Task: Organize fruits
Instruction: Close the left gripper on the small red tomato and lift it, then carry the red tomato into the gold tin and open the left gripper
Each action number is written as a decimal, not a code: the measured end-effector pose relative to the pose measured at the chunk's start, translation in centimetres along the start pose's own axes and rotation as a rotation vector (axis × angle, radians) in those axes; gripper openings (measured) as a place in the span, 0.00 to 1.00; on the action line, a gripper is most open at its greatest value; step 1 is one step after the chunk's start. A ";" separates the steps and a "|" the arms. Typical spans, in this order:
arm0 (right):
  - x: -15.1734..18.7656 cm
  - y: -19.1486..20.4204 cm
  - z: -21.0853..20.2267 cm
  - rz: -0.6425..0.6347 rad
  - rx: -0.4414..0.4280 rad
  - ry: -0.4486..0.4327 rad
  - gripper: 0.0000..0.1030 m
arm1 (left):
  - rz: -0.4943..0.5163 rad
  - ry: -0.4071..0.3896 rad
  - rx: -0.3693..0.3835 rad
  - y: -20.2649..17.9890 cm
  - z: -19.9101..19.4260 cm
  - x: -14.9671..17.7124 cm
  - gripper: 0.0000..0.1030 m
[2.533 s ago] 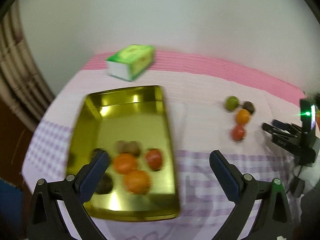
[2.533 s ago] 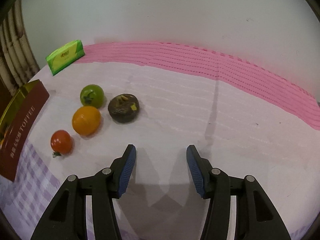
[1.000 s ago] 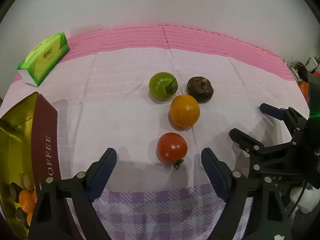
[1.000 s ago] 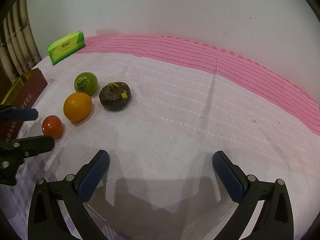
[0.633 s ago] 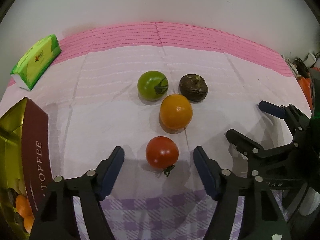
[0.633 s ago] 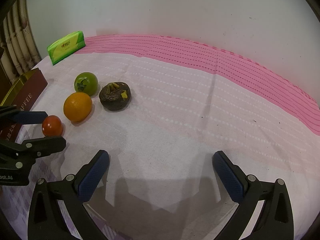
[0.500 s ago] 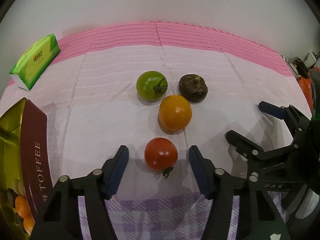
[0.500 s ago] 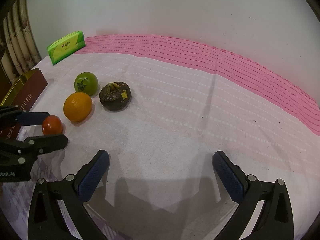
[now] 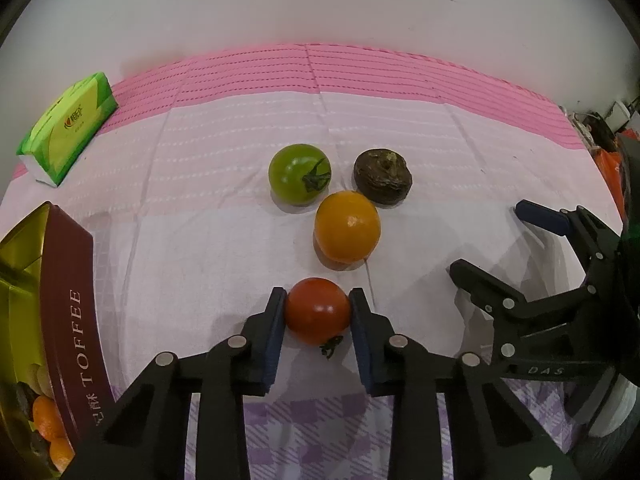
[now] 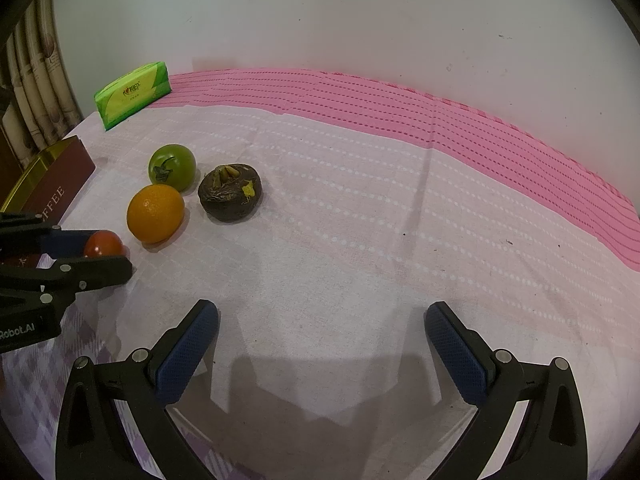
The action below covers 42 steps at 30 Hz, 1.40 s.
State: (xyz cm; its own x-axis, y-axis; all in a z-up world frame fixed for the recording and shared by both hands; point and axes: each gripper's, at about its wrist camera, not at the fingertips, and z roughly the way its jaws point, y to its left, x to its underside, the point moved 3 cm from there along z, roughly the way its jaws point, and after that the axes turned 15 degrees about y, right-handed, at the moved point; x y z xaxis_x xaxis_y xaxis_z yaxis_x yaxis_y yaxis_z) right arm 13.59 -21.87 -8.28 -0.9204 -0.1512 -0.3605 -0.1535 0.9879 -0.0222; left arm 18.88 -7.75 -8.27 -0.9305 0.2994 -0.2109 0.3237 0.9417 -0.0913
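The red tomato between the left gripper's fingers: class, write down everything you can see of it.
The red tomato is small, round, smooth and glossy, with a dark green stem at its near underside. It sits on the pale tablecloth, nearest of four fruits, just in front of the orange fruit with a small gap between them. The left gripper is shut on it, one blue pad pressing each side. From the right wrist view only its top shows.

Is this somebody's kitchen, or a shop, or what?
Probably a table in someone's home: a pink tablecloth, a green tissue pack, and curtains beside a plain wall.
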 end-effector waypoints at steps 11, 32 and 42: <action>0.0 0.1 0.0 0.000 0.000 0.000 1.00 | -0.021 0.003 0.001 0.1 -0.8 1.0 0.27; 0.1 0.2 0.0 0.001 0.001 -0.002 1.00 | -0.059 -0.023 -0.028 1.4 -4.5 4.4 0.27; 0.1 0.2 0.1 0.001 0.001 -0.002 1.00 | -0.144 -0.054 -0.062 4.7 -7.1 5.6 0.27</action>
State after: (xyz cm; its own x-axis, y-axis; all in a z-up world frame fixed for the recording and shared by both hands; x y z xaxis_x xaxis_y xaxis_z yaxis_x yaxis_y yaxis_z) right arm 13.50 -21.68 -8.38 -0.9197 -0.1500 -0.3627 -0.1521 0.9881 -0.0230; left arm 13.98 -0.53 -2.97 -0.9556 0.1532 -0.2518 0.1745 0.9825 -0.0645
